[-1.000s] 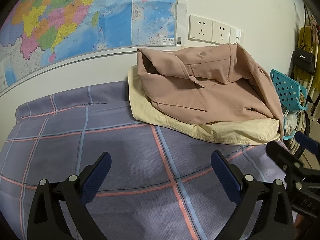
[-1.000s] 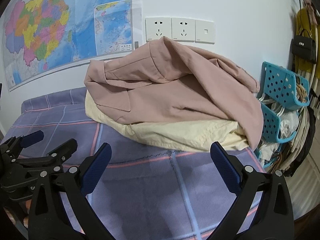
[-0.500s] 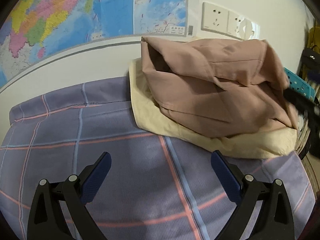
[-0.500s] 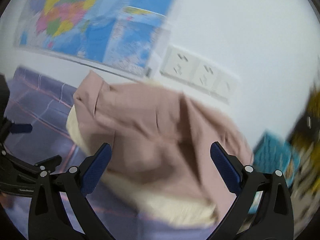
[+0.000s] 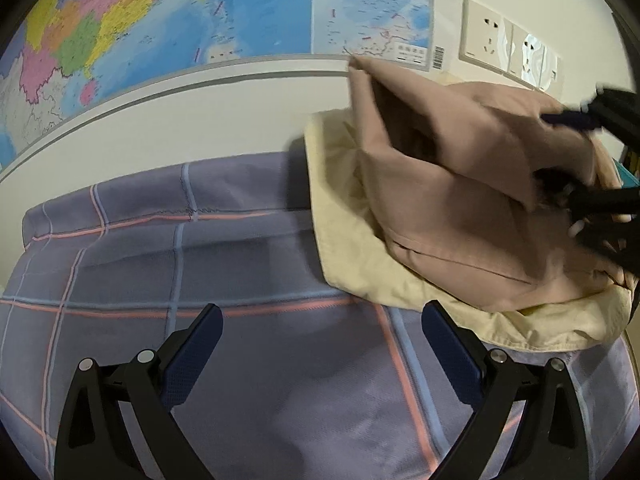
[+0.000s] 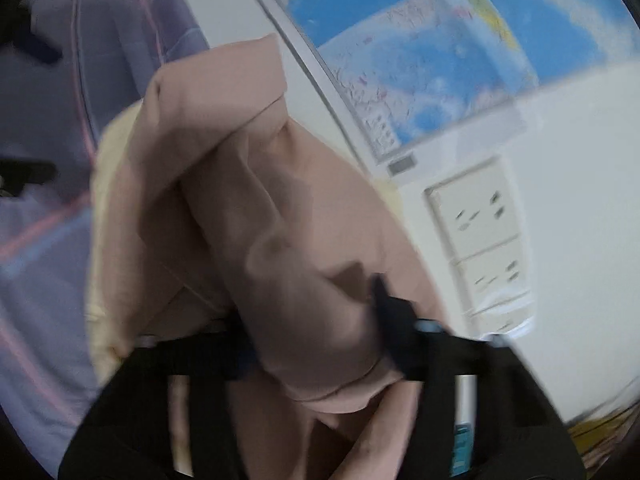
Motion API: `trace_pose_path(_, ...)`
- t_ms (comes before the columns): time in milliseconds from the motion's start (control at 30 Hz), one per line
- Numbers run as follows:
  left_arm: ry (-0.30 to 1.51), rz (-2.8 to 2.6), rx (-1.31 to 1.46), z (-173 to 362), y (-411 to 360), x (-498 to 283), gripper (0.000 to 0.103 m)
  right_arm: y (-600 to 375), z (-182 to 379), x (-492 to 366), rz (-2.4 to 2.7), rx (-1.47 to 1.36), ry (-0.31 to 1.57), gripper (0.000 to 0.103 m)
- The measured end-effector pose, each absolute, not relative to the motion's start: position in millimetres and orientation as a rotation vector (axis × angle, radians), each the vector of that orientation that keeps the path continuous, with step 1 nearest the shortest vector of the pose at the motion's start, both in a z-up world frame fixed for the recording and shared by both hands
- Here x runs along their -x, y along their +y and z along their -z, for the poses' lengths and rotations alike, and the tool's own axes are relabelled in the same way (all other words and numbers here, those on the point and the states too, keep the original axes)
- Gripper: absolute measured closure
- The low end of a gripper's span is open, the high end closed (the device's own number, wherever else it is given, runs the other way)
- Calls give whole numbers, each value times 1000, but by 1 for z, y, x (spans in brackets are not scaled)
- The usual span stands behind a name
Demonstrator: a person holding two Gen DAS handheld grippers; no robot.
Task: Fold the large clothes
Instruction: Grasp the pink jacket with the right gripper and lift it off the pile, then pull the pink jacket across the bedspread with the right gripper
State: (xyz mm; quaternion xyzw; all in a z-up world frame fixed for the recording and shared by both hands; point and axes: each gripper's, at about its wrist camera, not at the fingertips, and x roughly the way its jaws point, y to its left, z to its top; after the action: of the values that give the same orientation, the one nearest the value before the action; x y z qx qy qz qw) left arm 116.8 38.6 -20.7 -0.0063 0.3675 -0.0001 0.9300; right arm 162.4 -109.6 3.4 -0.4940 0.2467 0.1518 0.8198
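A dusty-pink garment [image 5: 460, 200] lies bunched on a cream garment [image 5: 360, 272] at the back right of the bed. My left gripper [image 5: 320, 348] is open and empty above the checked sheet, short of the pile. My right gripper [image 6: 316, 332] has rolled sideways and its fingers straddle a fold of the pink garment [image 6: 280, 240]. The view is blurred, so I cannot tell whether the fingers have closed on the cloth. In the left wrist view the right gripper [image 5: 576, 160] sits against the pile's right side.
The bed has a purple checked sheet [image 5: 200, 280]. A wall map [image 5: 200, 20] and wall sockets [image 5: 484, 36] are behind the pile. The bed's right edge is just beyond the pile.
My right gripper swung up, rolled sideways and drove into the pink garment. My left gripper crept toward the pile and stayed open.
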Motion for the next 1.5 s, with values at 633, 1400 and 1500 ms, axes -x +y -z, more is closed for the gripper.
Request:
trace_pose_path(633,454,545,-175,3,-25,-111,7,-235,-210,-154,-292,293,423,90)
trace_pose_path(1400,33,476,-28,-245,-1,-67,94,-291,-403,35,-255,181,50,93)
trace_pose_path(1500,-52,438,-37,-284,31,-19,93,-285,-423,77,-308,195,-3,93)
